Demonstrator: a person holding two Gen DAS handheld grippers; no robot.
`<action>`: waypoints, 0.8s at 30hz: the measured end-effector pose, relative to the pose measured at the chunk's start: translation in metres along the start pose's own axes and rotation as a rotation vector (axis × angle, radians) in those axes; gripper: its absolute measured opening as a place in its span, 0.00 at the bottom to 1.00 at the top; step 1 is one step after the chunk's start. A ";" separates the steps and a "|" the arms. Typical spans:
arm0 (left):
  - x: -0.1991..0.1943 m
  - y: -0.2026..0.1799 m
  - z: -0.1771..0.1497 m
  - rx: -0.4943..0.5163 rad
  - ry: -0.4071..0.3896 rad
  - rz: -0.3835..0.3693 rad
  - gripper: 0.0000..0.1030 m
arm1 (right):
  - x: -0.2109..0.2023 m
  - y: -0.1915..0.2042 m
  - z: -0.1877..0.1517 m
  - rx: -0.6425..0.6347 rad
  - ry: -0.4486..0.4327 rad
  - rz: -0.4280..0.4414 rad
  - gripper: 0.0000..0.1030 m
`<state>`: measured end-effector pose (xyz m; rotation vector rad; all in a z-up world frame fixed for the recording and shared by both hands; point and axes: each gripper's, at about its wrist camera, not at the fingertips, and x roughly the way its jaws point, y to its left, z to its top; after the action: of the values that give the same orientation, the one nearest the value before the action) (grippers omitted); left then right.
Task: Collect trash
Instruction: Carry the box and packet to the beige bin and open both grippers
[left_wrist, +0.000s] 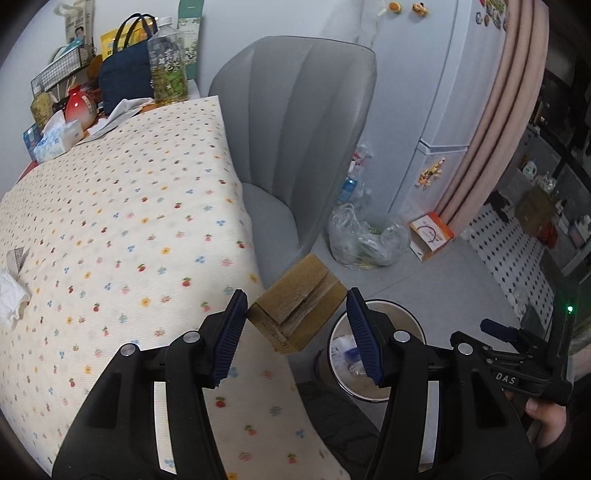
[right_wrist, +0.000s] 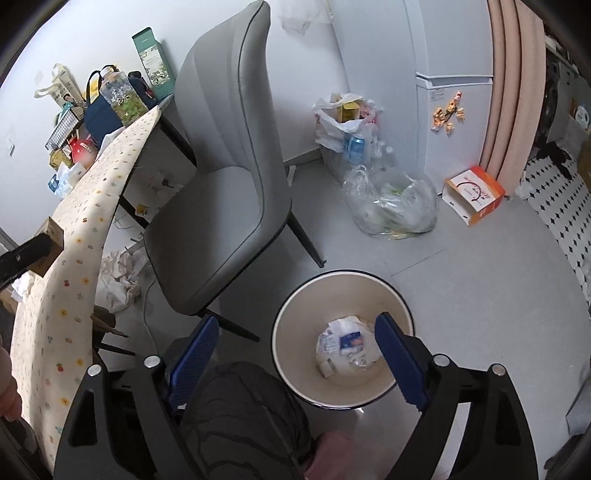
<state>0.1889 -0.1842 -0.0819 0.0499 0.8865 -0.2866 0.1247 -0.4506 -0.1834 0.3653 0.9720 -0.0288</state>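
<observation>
Beside the grey chair (right_wrist: 229, 192), left gripper (left_wrist: 295, 332) clamps cardboard box (left_wrist: 295, 306) (right gripper (right_wrist: 295, 354) gapes, empty).

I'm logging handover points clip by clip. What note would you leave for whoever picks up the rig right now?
Left tongs: shut on a small cardboard box, held in the air past the table edge, short of the bin.
Right tongs: open and empty, over the bin.
Done: wrappers and crumpled paper lie in the bin.
Left: drop the box in, then collect the crumpled tissue on the table. The paper scraps on the floor under it probably need collecting too.
</observation>
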 end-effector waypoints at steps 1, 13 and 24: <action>0.001 -0.004 0.001 0.006 0.001 -0.004 0.54 | -0.002 -0.002 -0.001 0.001 -0.003 -0.005 0.85; 0.022 -0.062 0.009 0.114 0.028 -0.064 0.54 | -0.041 -0.029 -0.010 0.037 -0.057 -0.022 0.89; 0.049 -0.119 0.007 0.193 0.086 -0.144 0.55 | -0.070 -0.058 -0.011 0.090 -0.104 -0.046 0.92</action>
<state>0.1917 -0.3104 -0.1065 0.1788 0.9472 -0.5068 0.0652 -0.5116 -0.1495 0.4199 0.8775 -0.1328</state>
